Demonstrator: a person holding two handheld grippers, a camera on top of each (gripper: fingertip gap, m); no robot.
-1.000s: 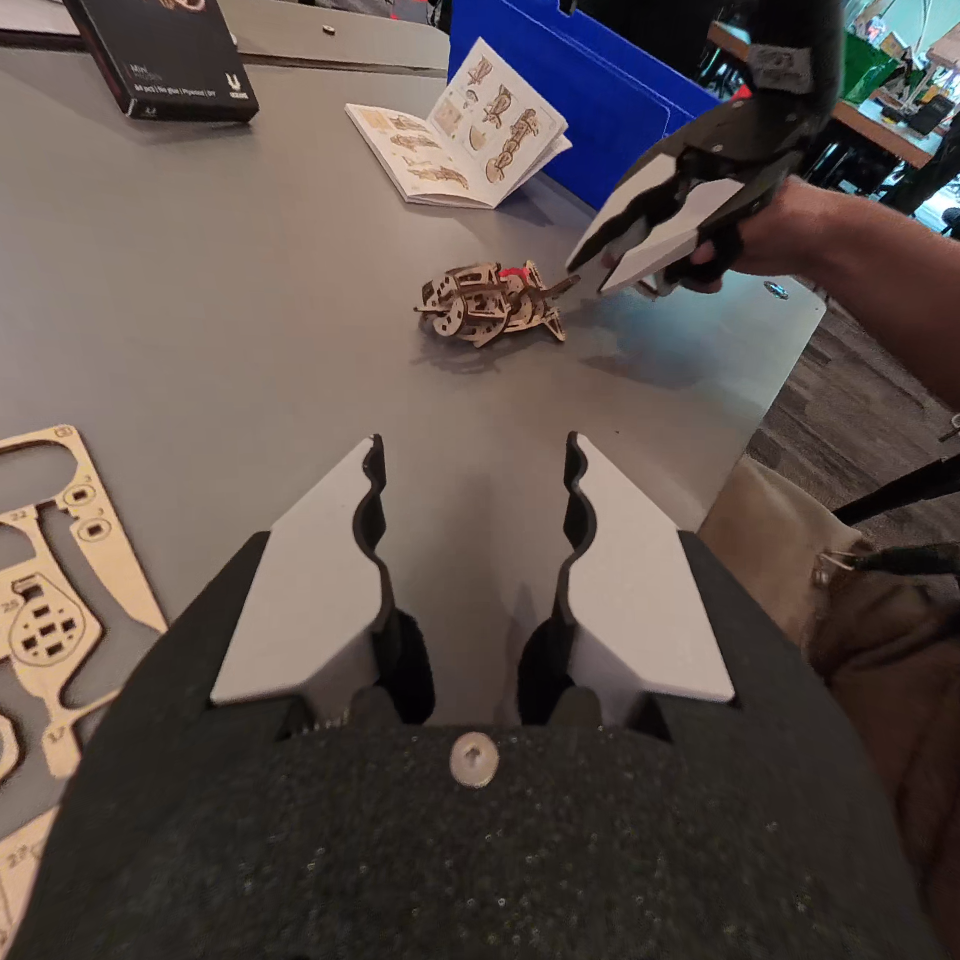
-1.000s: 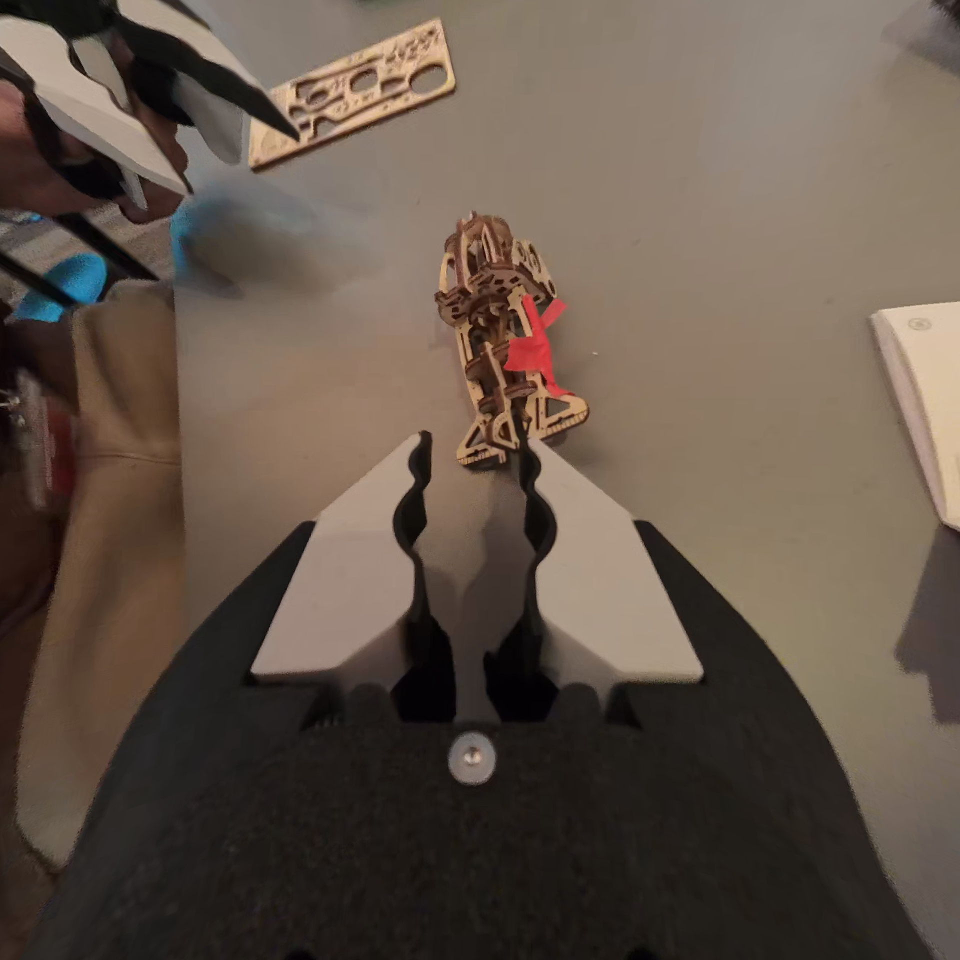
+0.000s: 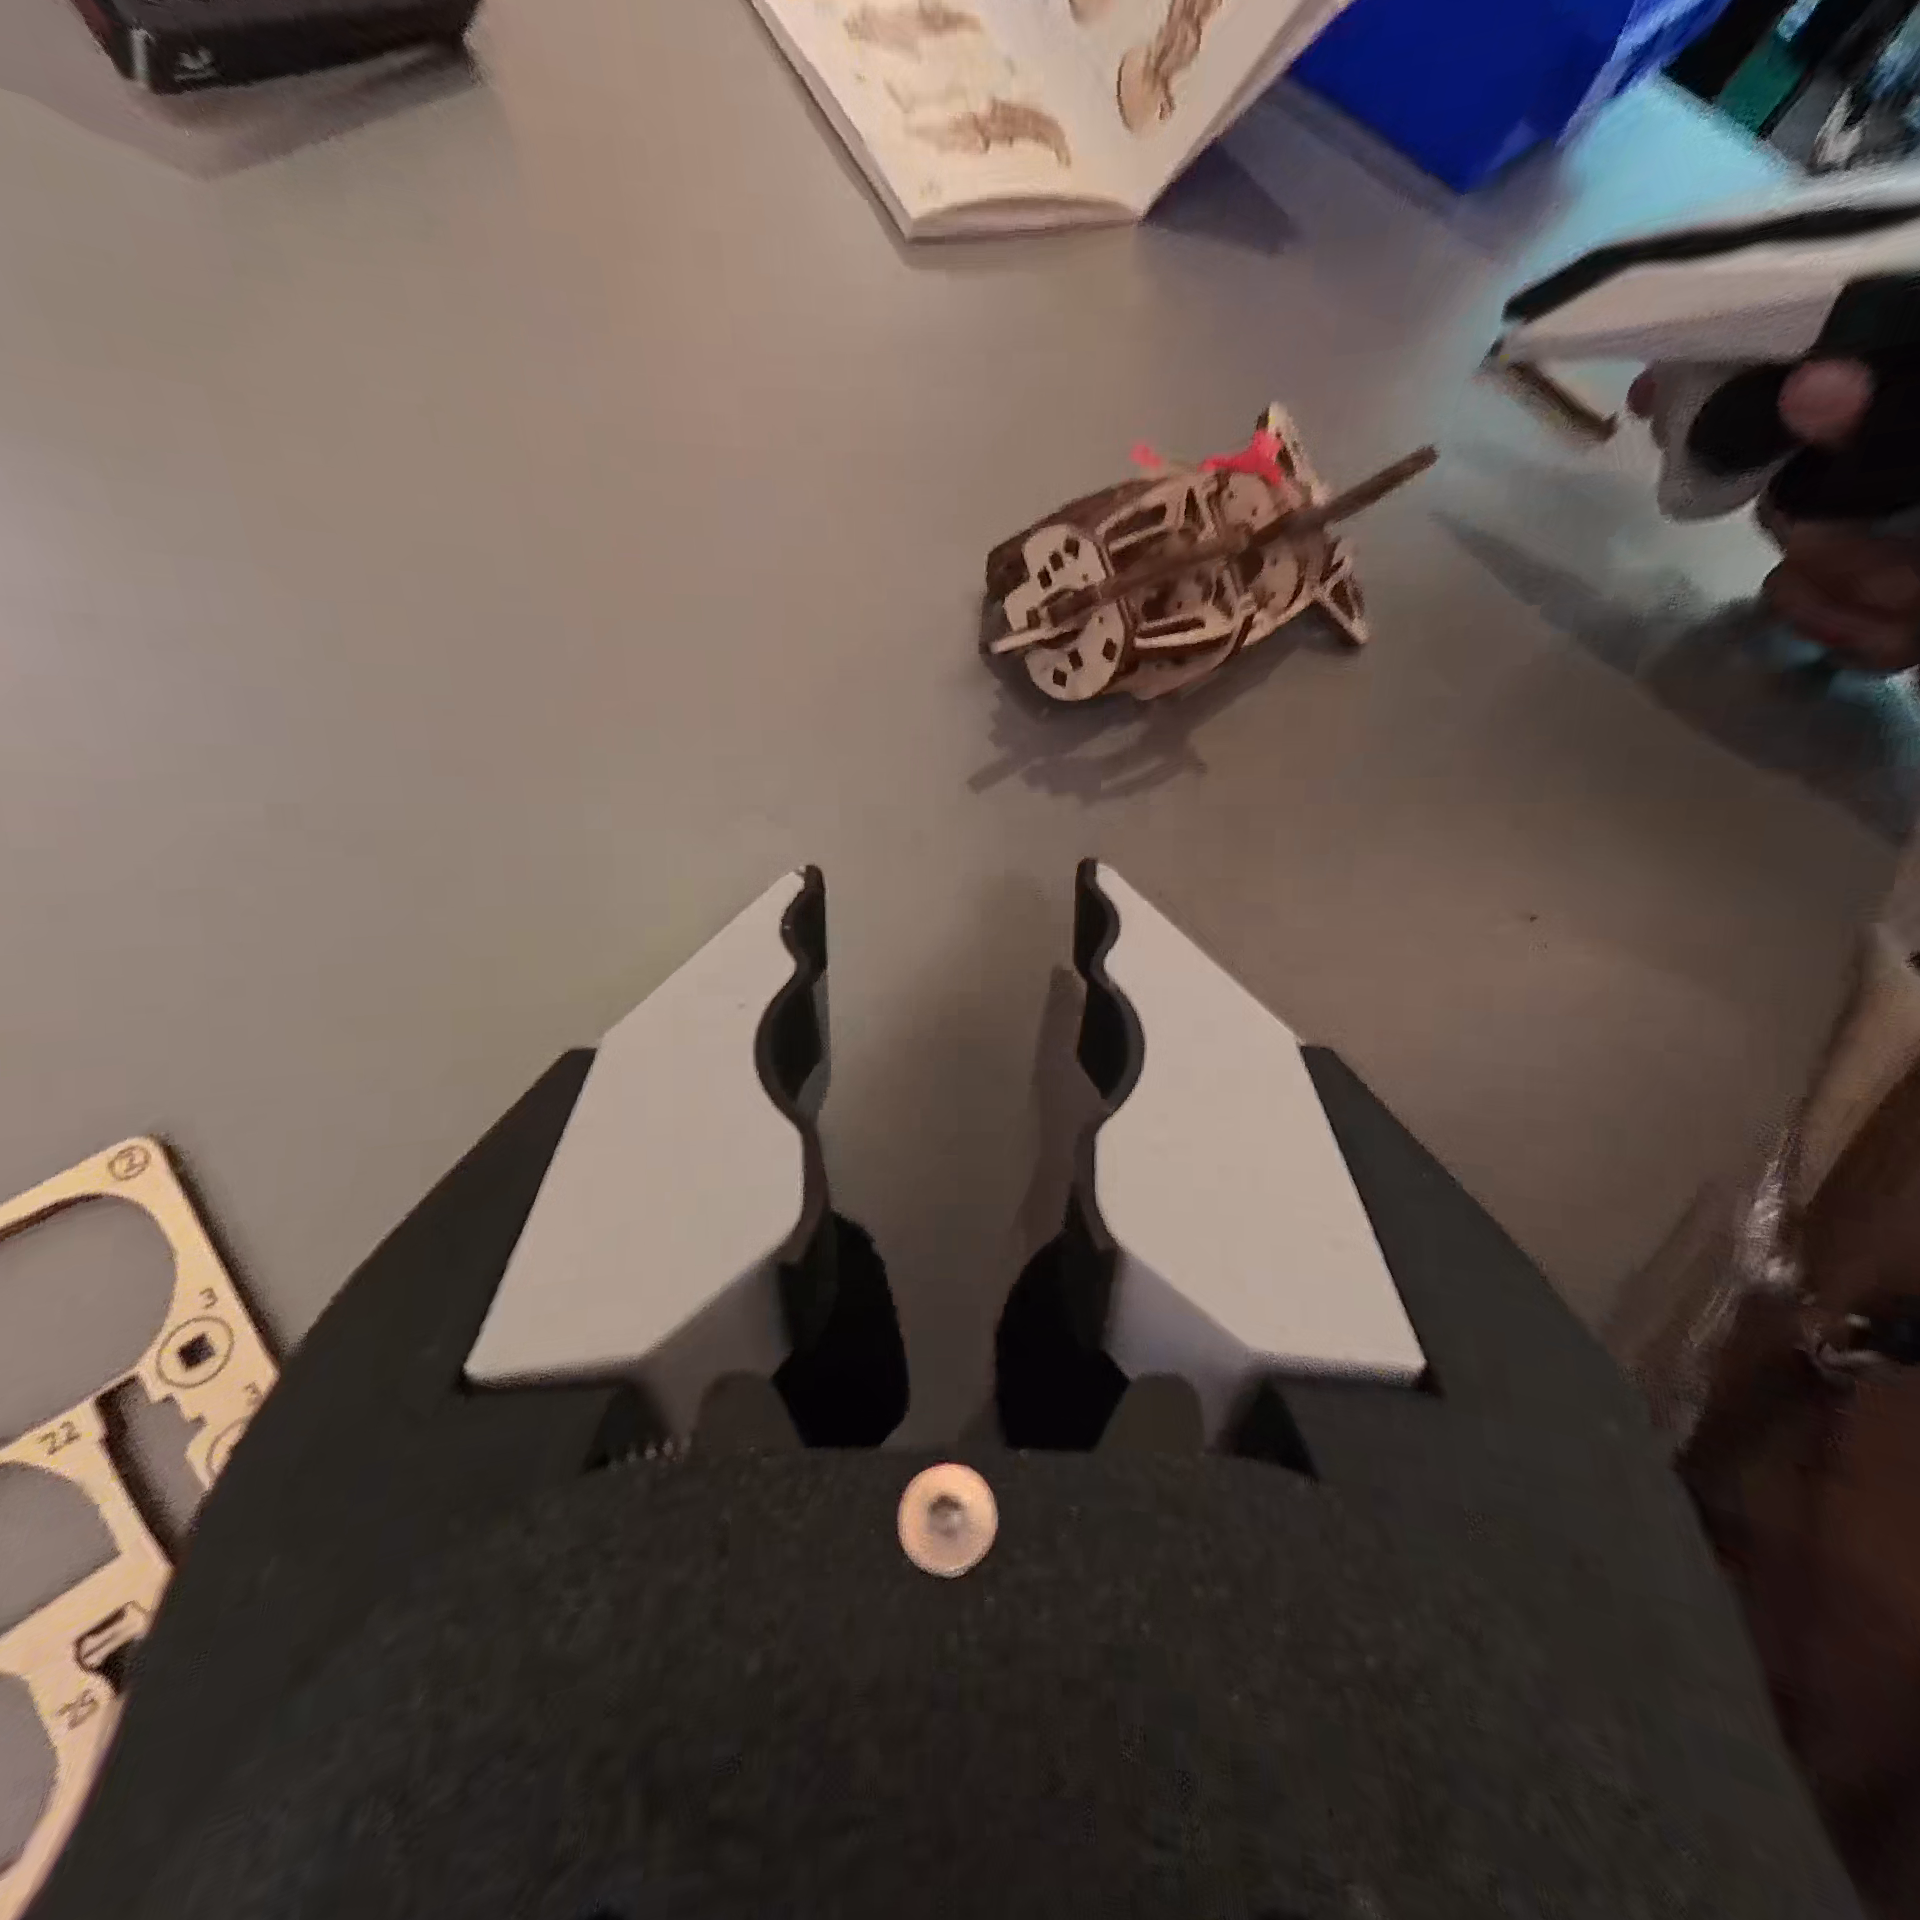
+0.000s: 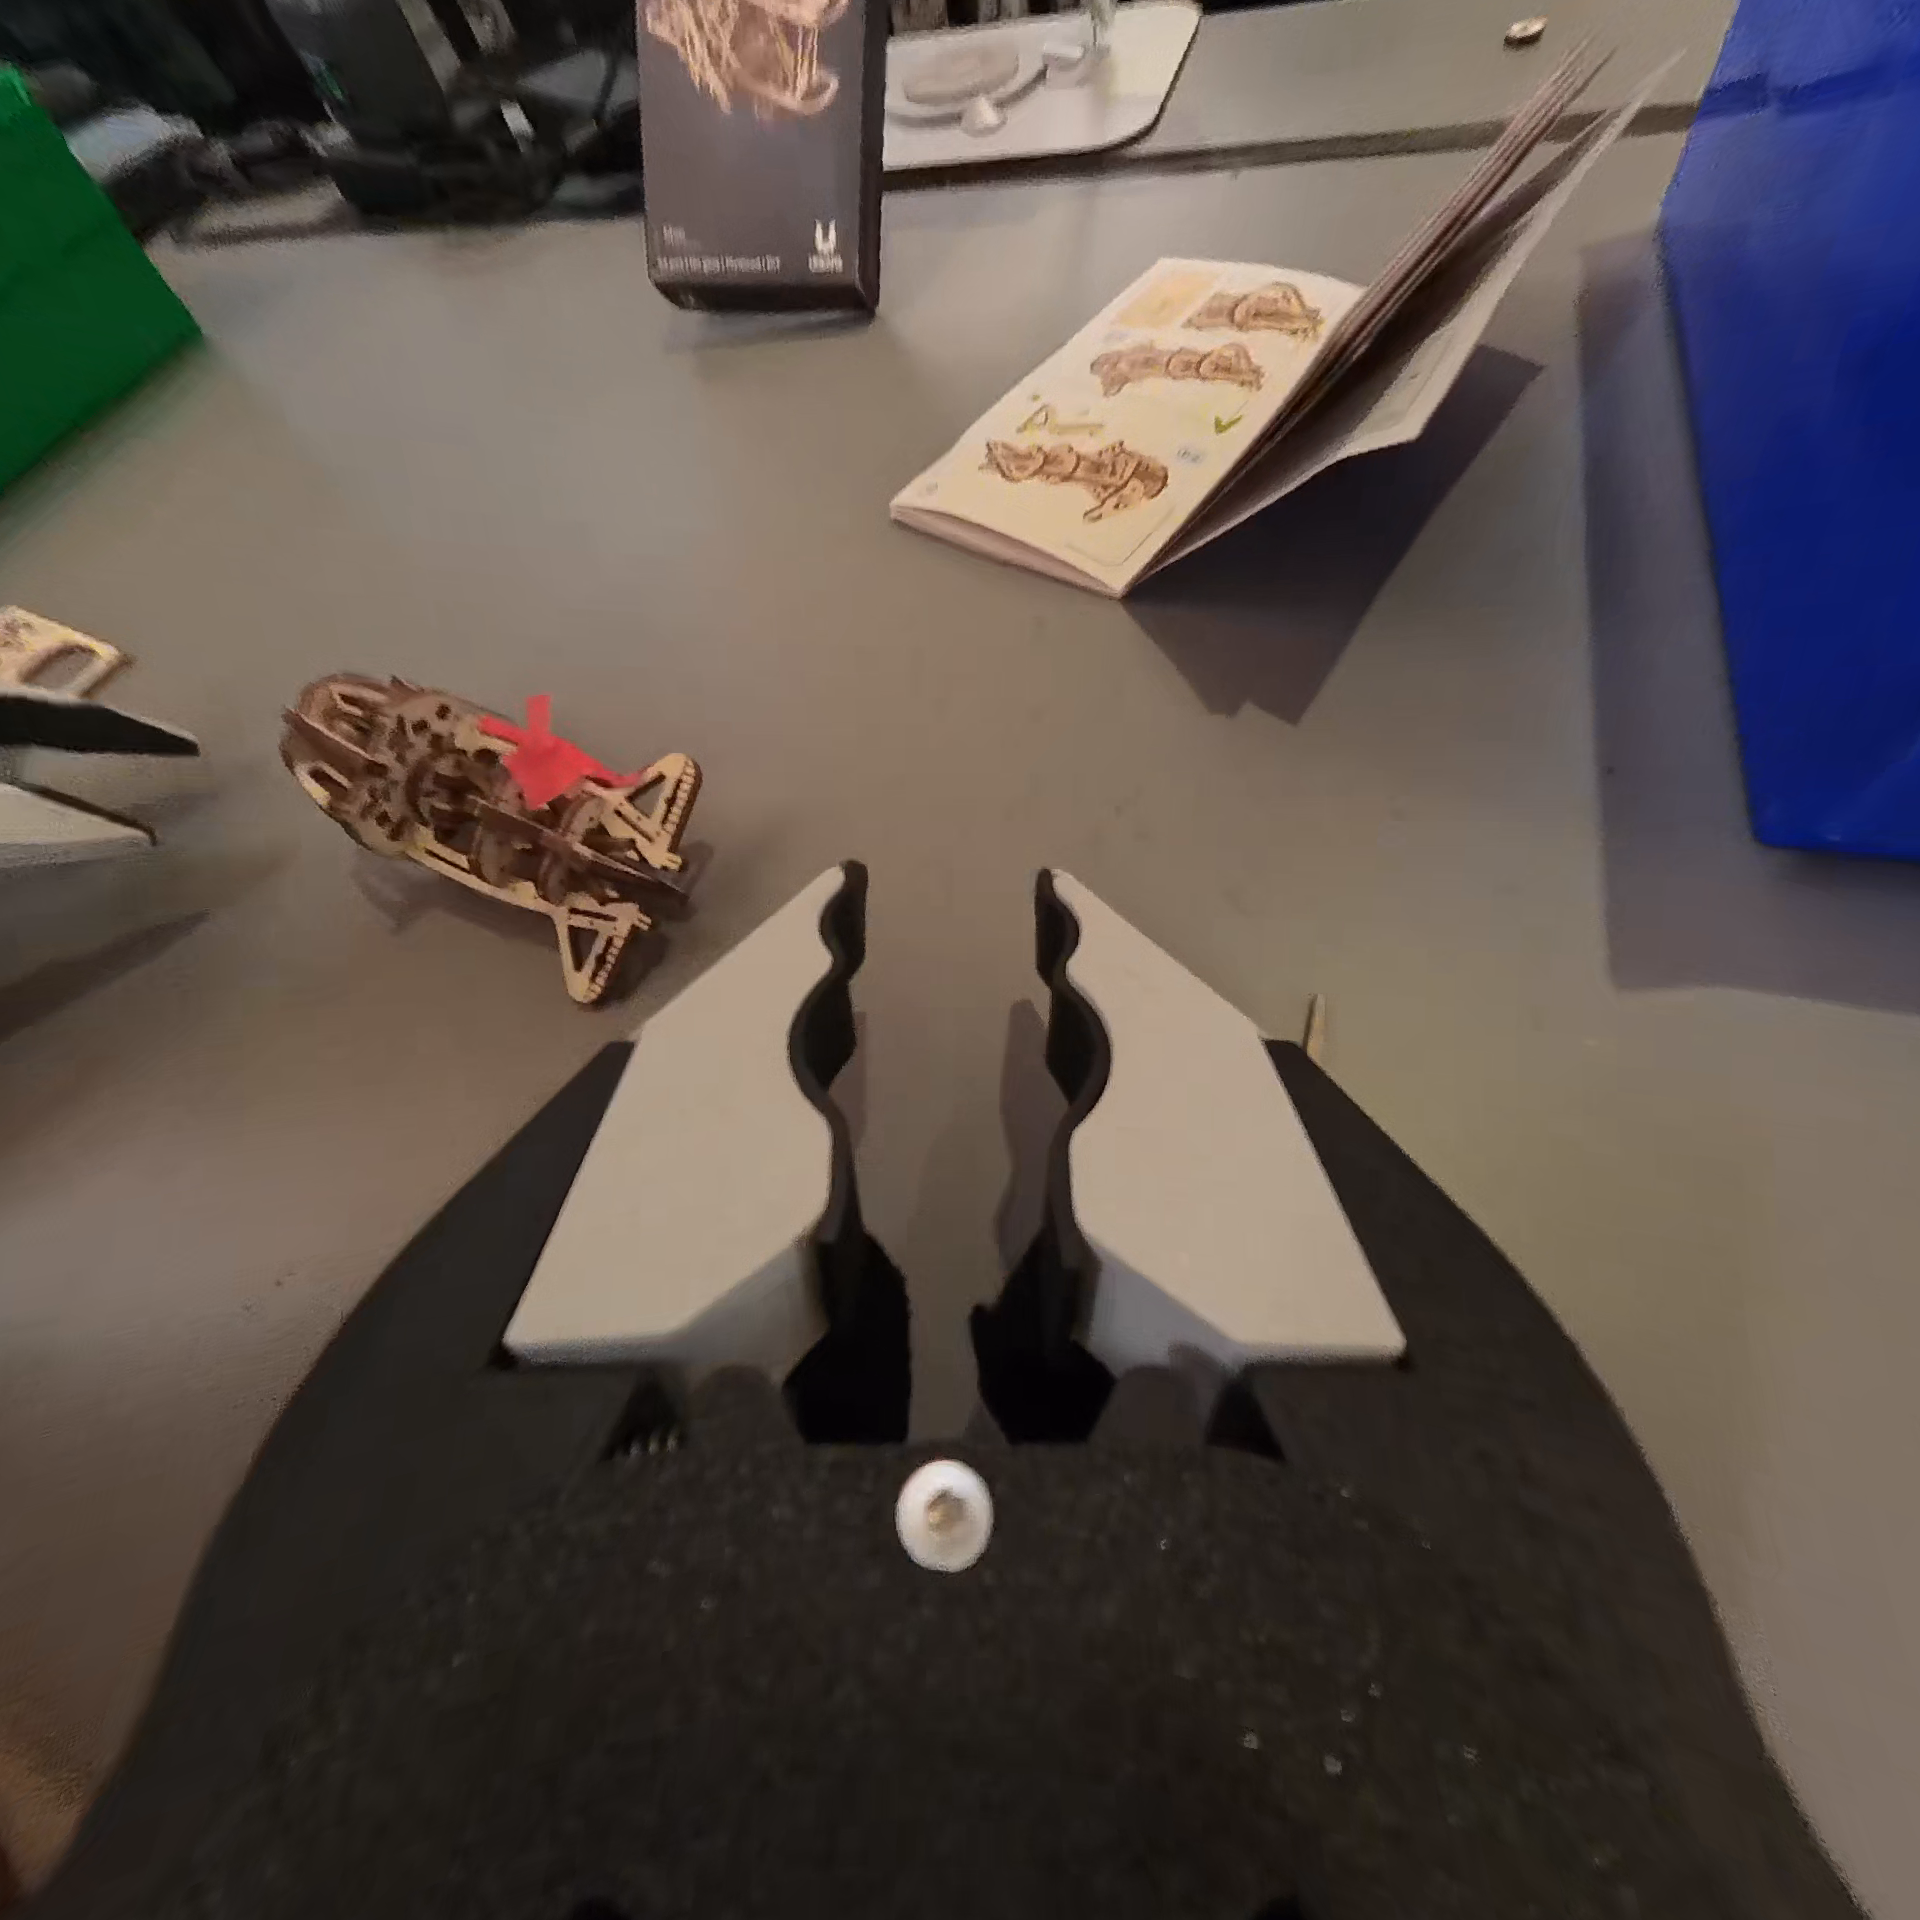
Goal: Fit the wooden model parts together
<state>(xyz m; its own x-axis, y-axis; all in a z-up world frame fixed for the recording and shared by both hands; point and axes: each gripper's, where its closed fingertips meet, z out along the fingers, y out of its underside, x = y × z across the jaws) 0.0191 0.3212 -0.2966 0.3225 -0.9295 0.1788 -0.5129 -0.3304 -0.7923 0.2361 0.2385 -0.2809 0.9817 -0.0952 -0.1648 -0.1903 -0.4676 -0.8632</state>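
The partly built wooden model [image 3: 1174, 582], with a scrap of red tape on it, lies on its side on the grey table [image 3: 520, 623]. My left gripper [image 3: 948, 883] is open and empty, a short way in front of the model. My right gripper [image 4: 948, 878] is open and empty, with the model [image 4: 488, 810] off to its left. In the left wrist view the right gripper [image 3: 1714, 281] shows blurred beyond the model's tail. In the right wrist view the left gripper's fingertips [image 4: 94, 743] show at the left edge, close to the model's round end.
A wooden parts sheet [image 3: 94, 1351] lies at the near left. An open instruction booklet [image 4: 1143, 436] and an upright black box [image 4: 764, 156] stand farther back. A blue box [image 4: 1808, 416] stands at the right and a green object [image 4: 62, 260] at the far left. My right fingertips sit around 25 cm from my left ones.
My right gripper has pulled back from the model's tail and swung to face the booklet. My left gripper has moved closer to the model and its jaws have narrowed a little.
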